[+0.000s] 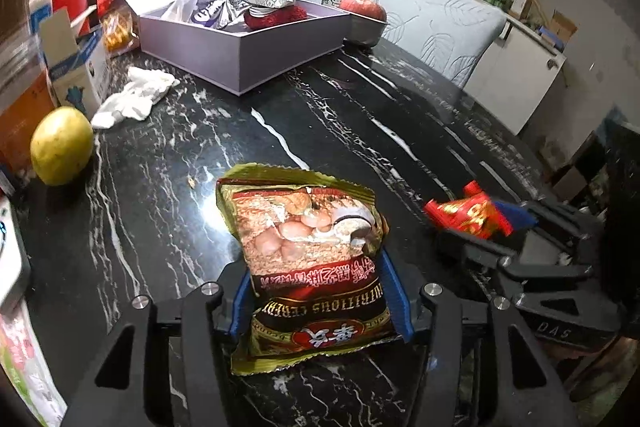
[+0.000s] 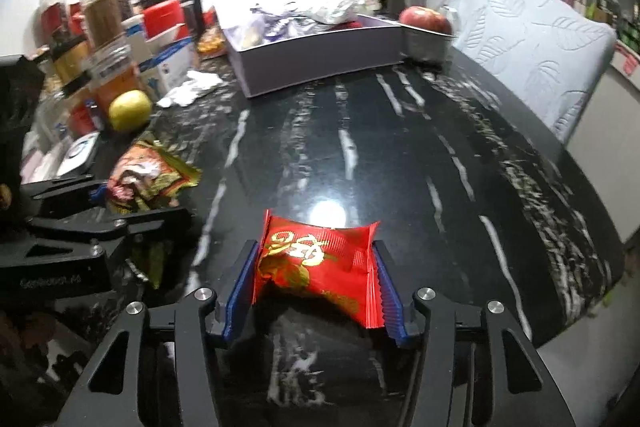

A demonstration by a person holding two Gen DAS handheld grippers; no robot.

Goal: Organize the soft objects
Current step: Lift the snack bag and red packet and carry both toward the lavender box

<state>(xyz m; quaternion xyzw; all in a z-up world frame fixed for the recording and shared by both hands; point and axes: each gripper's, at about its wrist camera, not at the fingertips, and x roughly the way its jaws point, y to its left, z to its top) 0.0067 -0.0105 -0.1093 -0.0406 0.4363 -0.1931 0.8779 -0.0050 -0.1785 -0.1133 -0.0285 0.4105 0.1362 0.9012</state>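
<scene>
The left gripper (image 1: 322, 291) clamps the cereal packet (image 1: 308, 251), and the right gripper (image 2: 316, 287) pinches the red sachet (image 2: 316, 263). Both seem lifted, probably bound for the lavender box (image 1: 240, 47) at twelve o'clock, already holding similar soft packets.

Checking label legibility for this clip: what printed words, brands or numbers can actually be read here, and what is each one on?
"NUTRITIOUS CEREAL", upside down, last letters cut off: cereal packet in the left gripper.
"DAS": body of the right gripper, in the left wrist view.
Chinese characters on the cereal packet: too distorted to transcribe.
Gold characters on the red packet: stylised, not readable.
Embossed lettering on the left gripper body: blurred.
Boxes and jars behind: too small.
</scene>
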